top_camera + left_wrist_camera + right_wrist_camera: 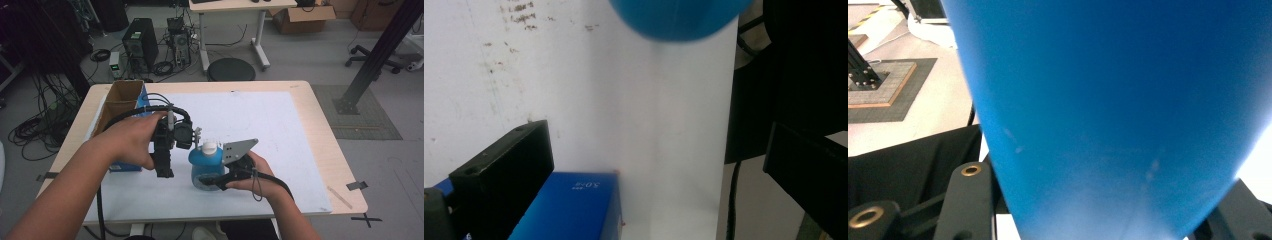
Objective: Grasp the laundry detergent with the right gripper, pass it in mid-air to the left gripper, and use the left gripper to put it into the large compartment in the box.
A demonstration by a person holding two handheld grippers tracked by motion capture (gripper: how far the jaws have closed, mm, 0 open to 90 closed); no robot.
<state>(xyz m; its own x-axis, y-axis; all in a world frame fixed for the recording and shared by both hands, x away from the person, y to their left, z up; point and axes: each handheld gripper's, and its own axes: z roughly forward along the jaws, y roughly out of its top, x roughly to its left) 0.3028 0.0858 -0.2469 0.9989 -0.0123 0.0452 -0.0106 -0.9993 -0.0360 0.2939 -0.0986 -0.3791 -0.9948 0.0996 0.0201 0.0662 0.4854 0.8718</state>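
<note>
The blue bottle [1118,115] is clamped between the 2 black jaws of the right gripper [216,181], and in the right gripper view its curved blue wall is seen bulging up from between them, pressed on both sides. In the high view the grip is taken low on the bottle's body, with the white cap [210,148] up top and the grey plate [239,150] of the gripper tilted just beside that cap. The right hand [260,177] is wrapped round the gripper on the side of the bottle nearest the table's front edge.

Left of the bottle, the left gripper [164,167] is held pointing down, its 2 jaws seen standing well apart in the left gripper view with nothing between them but white sheet; they are open. The bottle's blue underside [676,17] is caught at the top of that view, blurred. A blue box [569,207] is seen just beside the nearer jaw, on the far side of the left gripper from the bottle. The left hand [132,140] is closed over the gripper body, its cable looping above.

The bottle is placed on the white sheet [260,120] covering the wooden table [325,145], whether standing or just lifted cannot be told. Left of the bottle, beyond the left hand, an open cardboard box [122,97] is set at the table's edge.
</note>
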